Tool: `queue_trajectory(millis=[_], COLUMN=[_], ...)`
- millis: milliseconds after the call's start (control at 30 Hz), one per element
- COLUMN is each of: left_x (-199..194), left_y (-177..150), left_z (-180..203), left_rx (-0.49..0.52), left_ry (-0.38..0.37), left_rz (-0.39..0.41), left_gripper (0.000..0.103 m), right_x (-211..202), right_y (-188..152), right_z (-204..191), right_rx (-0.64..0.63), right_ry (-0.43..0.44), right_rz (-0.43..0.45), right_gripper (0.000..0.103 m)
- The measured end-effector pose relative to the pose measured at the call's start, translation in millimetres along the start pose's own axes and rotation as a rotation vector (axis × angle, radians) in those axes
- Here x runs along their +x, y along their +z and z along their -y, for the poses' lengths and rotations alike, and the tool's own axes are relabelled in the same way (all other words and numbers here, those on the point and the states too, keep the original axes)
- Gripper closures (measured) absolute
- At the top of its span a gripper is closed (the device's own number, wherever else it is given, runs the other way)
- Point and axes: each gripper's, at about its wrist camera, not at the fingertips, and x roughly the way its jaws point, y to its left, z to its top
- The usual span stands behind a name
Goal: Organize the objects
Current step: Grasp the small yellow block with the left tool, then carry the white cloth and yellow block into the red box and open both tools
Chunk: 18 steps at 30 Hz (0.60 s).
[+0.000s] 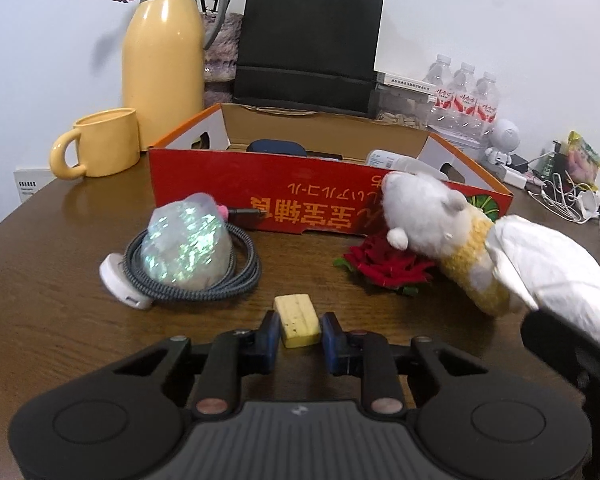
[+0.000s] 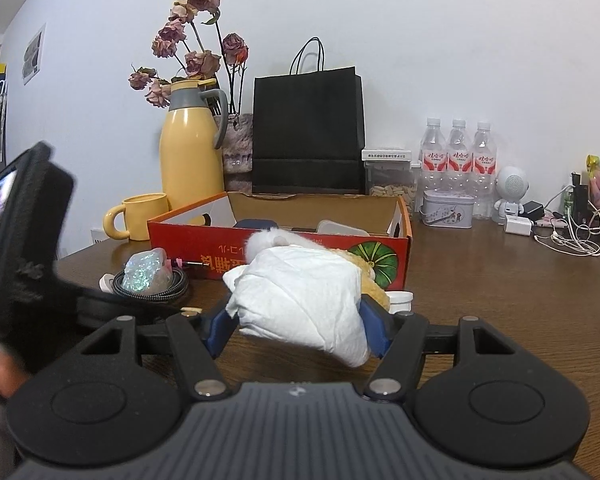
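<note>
A small yellow block lies on the brown table, with the blue pads of my left gripper pressed against its two sides. A white and yellow plush toy is wrapped at its rear in white cloth. My right gripper is shut on that wrapped end and holds the toy above the table, its head pointing at the red cardboard box. The open box holds a dark blue item and some white things.
An iridescent pouch rests on a coiled grey cable with a white plug. A red fabric flower lies under the toy. Behind stand a yellow mug, yellow jug, black bag and water bottles.
</note>
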Motion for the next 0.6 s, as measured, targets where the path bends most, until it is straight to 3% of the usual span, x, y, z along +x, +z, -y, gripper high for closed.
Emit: queue_trajectory(millis=[367, 600], left_x=[-33.4, -52.3], left_y=[-5.9, 8.1], left_z=[-10.1, -11.9], left_rx=[-0.003, 0.01], left_ry=[-0.083, -0.107], left_rz=[0.052, 0.119], left_gripper=[0.082, 0.082], right_x=[-6.4, -6.7], right_y=[-0.1, 6.5], right_z=[-0.8, -7.1], right_rx=[-0.008, -0.034], right_ry=[-0.002, -0.005], right_rz=[0.035, 0.064], right_gripper=[0.038, 0.038])
